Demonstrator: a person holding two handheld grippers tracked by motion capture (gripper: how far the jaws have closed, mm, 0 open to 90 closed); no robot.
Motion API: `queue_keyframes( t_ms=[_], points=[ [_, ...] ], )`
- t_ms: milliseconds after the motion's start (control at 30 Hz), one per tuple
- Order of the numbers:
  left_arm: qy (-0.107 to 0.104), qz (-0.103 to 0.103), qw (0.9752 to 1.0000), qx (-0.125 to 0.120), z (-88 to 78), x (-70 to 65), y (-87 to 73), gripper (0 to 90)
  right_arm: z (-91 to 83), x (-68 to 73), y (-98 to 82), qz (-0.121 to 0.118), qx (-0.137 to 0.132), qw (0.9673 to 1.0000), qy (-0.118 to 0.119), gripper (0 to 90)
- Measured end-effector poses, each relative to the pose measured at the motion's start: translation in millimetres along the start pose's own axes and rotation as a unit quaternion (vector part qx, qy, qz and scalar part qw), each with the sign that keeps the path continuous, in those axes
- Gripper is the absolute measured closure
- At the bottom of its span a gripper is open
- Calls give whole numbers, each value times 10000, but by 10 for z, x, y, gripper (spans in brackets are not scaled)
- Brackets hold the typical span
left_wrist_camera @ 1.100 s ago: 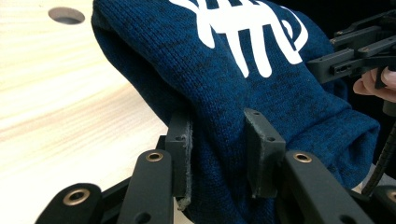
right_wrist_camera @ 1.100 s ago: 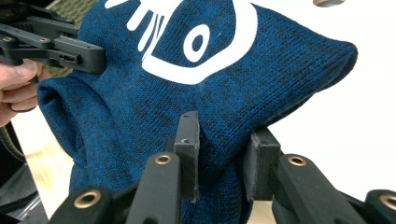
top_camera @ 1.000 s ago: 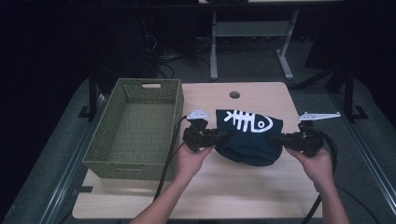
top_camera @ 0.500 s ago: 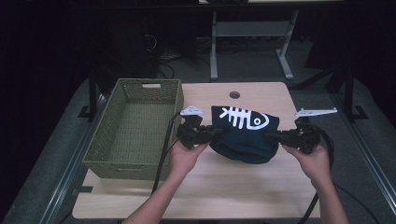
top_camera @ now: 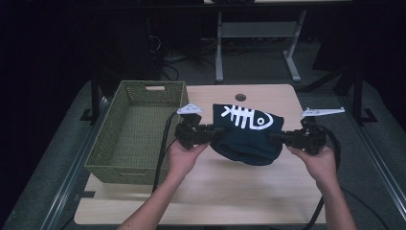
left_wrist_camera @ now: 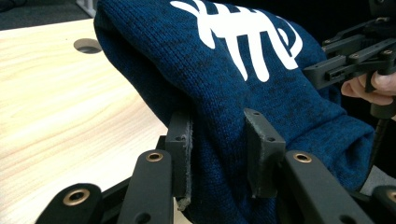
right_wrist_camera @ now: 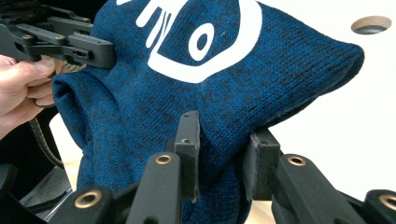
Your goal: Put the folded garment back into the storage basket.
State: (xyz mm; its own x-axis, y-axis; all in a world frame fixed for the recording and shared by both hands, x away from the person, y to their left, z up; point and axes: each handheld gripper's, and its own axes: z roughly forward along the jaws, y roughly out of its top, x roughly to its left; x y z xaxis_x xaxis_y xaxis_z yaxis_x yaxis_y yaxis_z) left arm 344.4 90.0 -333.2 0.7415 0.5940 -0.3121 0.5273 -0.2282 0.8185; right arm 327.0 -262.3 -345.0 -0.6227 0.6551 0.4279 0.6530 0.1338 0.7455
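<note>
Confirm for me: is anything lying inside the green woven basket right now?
No, the high view shows the green woven basket with only its bare floor, while the folded dark blue knitted garment hangs between both grippers beside it.

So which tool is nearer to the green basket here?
Left. The left tool grips the blue knit's left edge, just beside the green basket's right wall. The right tool holds the knit's opposite edge, across the garment from the basket.

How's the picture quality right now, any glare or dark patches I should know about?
High view: dim, surroundings nearly black, though the fishbone print on the sweater reads clearly. Right gripper view: the table is blown out to white. Left gripper view: evenly lit, knit texture sharp, wood grain visible.
</note>
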Motion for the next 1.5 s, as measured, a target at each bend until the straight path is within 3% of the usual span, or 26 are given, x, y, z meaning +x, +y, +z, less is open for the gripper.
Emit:
queue_keyframes(
  t_ms=[833,1500],
  points=[
    [-44,-37,9999,-87,-240,116,104,658,64,205,191,-48,1,9999,96,705],
    [39,-80,9998,-155,-488,275,131,657,258,366,374,-121,21,9998,151,709]
  ],
)
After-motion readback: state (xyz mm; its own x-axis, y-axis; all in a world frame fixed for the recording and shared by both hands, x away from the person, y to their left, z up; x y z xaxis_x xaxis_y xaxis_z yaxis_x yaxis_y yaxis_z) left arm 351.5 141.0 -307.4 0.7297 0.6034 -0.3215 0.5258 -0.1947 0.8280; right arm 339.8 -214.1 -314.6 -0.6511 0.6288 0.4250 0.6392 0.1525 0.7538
